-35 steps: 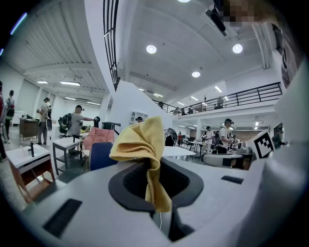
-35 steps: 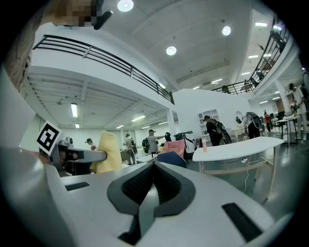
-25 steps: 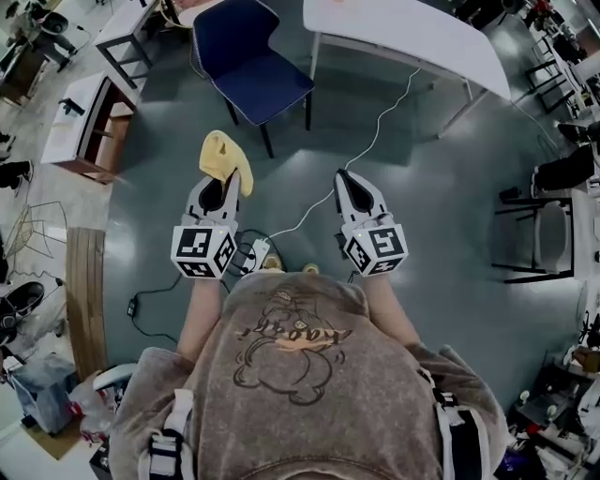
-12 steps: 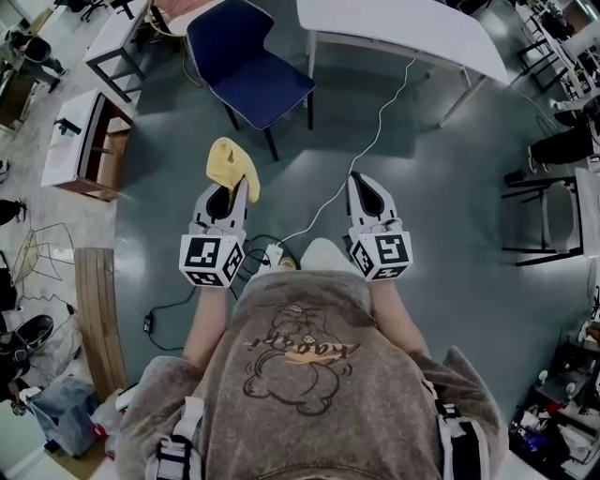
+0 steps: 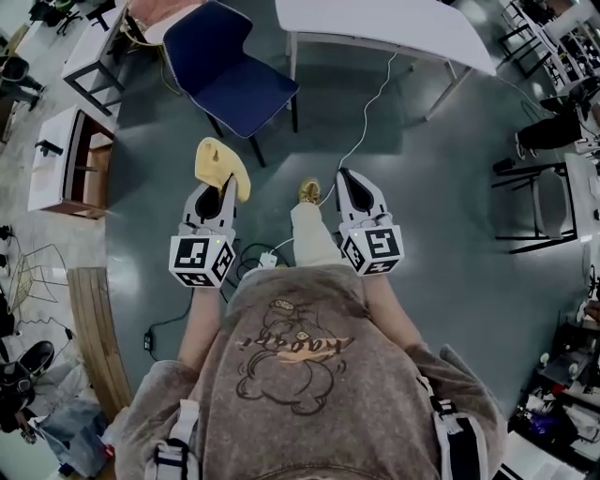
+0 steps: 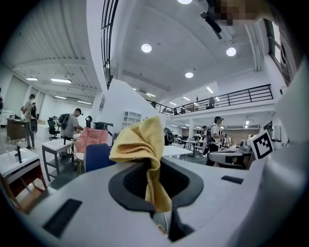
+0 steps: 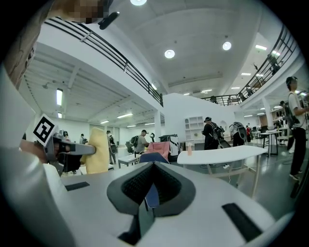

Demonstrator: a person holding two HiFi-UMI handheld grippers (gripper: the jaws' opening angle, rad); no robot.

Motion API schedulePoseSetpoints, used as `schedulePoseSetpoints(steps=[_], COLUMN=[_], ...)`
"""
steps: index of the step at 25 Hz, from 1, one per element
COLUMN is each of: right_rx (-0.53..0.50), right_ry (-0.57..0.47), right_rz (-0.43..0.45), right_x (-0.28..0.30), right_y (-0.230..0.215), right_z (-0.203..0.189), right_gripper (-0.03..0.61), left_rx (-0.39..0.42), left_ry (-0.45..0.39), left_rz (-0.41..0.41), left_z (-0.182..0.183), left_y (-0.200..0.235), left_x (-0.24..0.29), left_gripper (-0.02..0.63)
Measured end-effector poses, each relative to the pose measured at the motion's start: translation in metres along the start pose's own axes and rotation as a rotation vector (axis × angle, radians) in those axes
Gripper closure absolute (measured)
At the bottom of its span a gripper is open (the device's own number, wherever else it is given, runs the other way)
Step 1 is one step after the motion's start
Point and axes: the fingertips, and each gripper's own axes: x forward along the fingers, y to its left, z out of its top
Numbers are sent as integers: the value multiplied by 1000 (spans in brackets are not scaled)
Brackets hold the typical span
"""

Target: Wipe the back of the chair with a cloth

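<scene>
The left gripper (image 5: 216, 187) has its jaws clamped on a crumpled yellow cloth (image 5: 218, 162). A fold is pinched between the dark pads and the rest stands up in a loose bunch beyond the tips, with one tail hanging into the throat of the jaws. The right gripper (image 5: 351, 182) is level with it on the other side of the person's body, its jaws drawn together with nothing between them. Both point forward over the grey-green floor (image 5: 441, 206). One foot (image 5: 308, 191) is set out ahead between the two tools, which reads as walking. The step in hand looks like the approach: the cloth is secured but no wiping has begun. The blue padded chair on dark legs (image 5: 234, 84) stands ahead and slightly left of the left gripper, well apart from it, beside a long white table (image 5: 375, 23). A white cable (image 5: 361, 131) trails across the floor between the person and the chair. The backrest is at the chair's far side, so the next move probably calls for closing the gap and stepping past the cable. The bunched cloth then has to be brought round flat against the backrest. The empty right gripper is free to steady the frame.
</scene>
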Motion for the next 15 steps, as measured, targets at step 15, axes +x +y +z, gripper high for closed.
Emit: schedulePoseSetpoints(steps=[15], right_rx=[21], right_ry=[45], right_rz=[28], right_x=[152], right_y=[-109], right_z=[-3], right_gripper=[557], left_rx=[-30], left_ry=[8], left_rz=[24], left_z=[17], left_y=[52], left_x=[178], left_gripper=[565])
